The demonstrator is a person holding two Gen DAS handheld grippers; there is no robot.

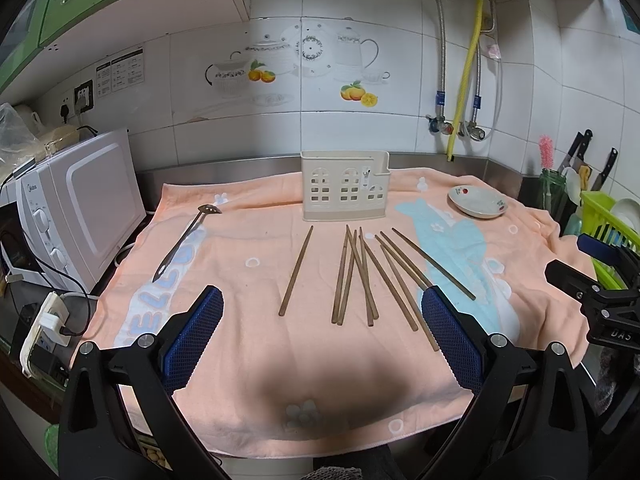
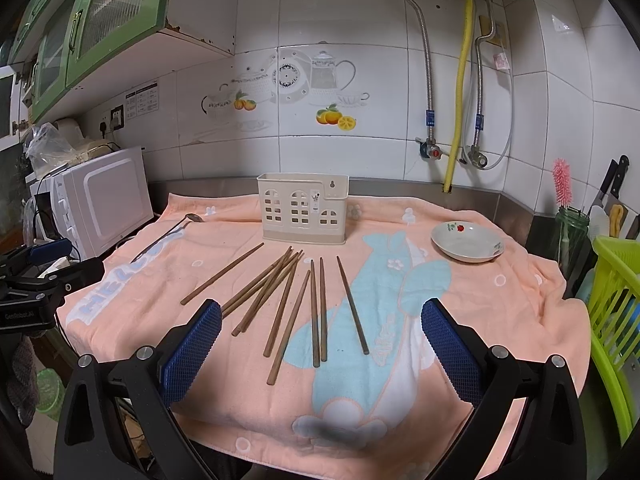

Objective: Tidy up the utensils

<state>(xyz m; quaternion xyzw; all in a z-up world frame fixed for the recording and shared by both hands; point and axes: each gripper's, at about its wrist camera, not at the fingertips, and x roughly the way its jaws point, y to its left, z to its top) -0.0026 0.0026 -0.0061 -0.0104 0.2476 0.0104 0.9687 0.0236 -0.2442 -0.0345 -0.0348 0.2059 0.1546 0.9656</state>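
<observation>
Several brown wooden chopsticks (image 1: 362,276) (image 2: 288,300) lie fanned on a peach towel (image 1: 248,248) (image 2: 480,300). One chopstick (image 1: 297,270) lies apart to the left. A cream utensil holder (image 1: 345,186) (image 2: 303,209) stands upright behind them. A metal slotted spoon (image 1: 188,240) (image 2: 168,236) lies at the left. My left gripper (image 1: 322,332) is open and empty, above the towel's near side. My right gripper (image 2: 322,336) is open and empty, hovering over the near ends of the chopsticks.
A small dish (image 1: 478,201) (image 2: 467,242) sits at the back right. A white microwave (image 1: 80,204) (image 2: 100,204) stands left, with a power strip (image 1: 44,328) below. A green rack (image 1: 612,236) (image 2: 616,312), a jar with a pink brush (image 2: 568,232) and knives (image 1: 576,152) are right.
</observation>
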